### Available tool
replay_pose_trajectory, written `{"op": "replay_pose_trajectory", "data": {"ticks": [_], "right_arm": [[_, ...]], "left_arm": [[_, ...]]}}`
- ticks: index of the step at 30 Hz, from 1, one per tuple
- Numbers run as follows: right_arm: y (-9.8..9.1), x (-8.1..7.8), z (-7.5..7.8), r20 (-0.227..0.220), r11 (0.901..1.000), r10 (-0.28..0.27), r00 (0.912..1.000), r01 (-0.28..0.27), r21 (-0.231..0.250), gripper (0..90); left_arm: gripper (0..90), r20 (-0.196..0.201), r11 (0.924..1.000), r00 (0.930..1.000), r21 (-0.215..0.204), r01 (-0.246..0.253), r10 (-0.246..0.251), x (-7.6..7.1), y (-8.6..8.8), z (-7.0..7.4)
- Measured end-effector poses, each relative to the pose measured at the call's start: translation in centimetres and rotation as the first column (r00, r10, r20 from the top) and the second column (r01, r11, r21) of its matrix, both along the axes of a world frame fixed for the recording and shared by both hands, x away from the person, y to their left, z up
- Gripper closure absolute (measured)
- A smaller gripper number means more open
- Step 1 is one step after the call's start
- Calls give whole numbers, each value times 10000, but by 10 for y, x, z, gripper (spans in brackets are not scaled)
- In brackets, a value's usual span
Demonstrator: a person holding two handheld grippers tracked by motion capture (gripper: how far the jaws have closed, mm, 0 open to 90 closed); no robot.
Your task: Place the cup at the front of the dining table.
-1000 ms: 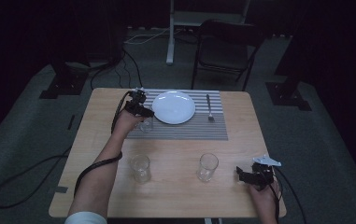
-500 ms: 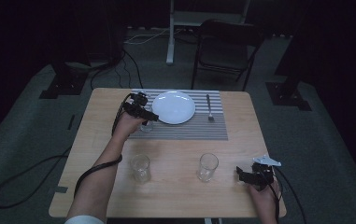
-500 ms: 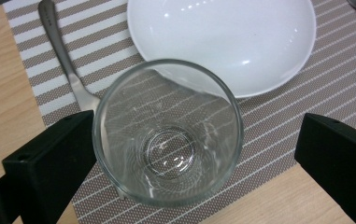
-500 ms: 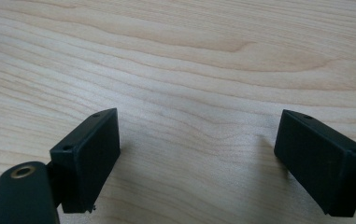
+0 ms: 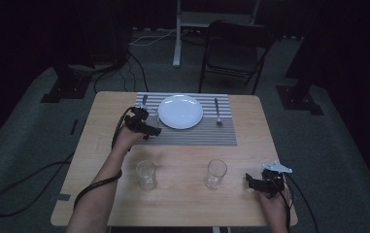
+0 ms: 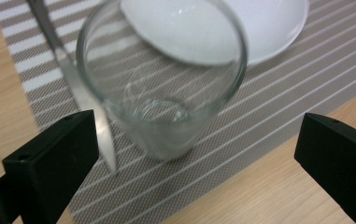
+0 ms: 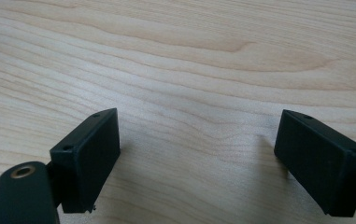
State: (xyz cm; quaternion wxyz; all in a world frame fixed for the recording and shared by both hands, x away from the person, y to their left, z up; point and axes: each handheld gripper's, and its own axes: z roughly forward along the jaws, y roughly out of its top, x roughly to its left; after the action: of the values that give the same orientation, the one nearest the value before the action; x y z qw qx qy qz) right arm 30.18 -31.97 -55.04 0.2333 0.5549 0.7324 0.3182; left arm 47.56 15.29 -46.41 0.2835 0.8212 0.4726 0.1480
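Note:
A clear empty glass [image 6: 161, 88] stands upright on the striped placemat [image 6: 269, 107], next to a knife [image 6: 68, 70] and the white plate [image 6: 259, 28]. My left gripper [image 6: 194, 161] points at it, and its jaws have just been opening. They now stand wide on either side of the glass base without touching it. From above, the left gripper [image 5: 143, 125] hovers over the mat's left end, beside the plate [image 5: 180, 110]. My right gripper [image 7: 199, 158] rests open just above bare wood with nothing between its jaws, at the table's near right corner [image 5: 258, 183].
Two more empty glasses [image 5: 146, 174] [image 5: 216, 173] stand on the wooden table [image 5: 100, 145] nearer the person. A fork [image 5: 217, 112] lies right of the plate and the knife [image 5: 144, 101] lies left of it. A chair [image 5: 236, 48] stands beyond the far edge.
My left gripper has come a little toward the near side of the placemat and lower. The right hand has stayed where it was.

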Motion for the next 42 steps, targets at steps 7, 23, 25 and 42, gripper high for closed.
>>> {"op": "replay_pose_trajectory", "data": {"ticks": [7,23,25,42], "right_arm": [[0,0,0,3,10000,4,10000,-4,-2,140],[0,0,0,0,10000,-4,10000,4,2,140],[0,0,0,0,10000,-1,10000,1,1,140],[0,0,0,-1,10000,-4,10000,4,0,140]], "left_arm": [[3,-267,9993,9996,-366,-70,60,-12,13,-10],[3,-179,10000,9998,-26,-1,0,-41,45,-21],[3,-104,9999,9999,-105,-67,66,-44,49,-21],[3,300,9997,9993,-75,-237,239,-73,70,-27]]}}
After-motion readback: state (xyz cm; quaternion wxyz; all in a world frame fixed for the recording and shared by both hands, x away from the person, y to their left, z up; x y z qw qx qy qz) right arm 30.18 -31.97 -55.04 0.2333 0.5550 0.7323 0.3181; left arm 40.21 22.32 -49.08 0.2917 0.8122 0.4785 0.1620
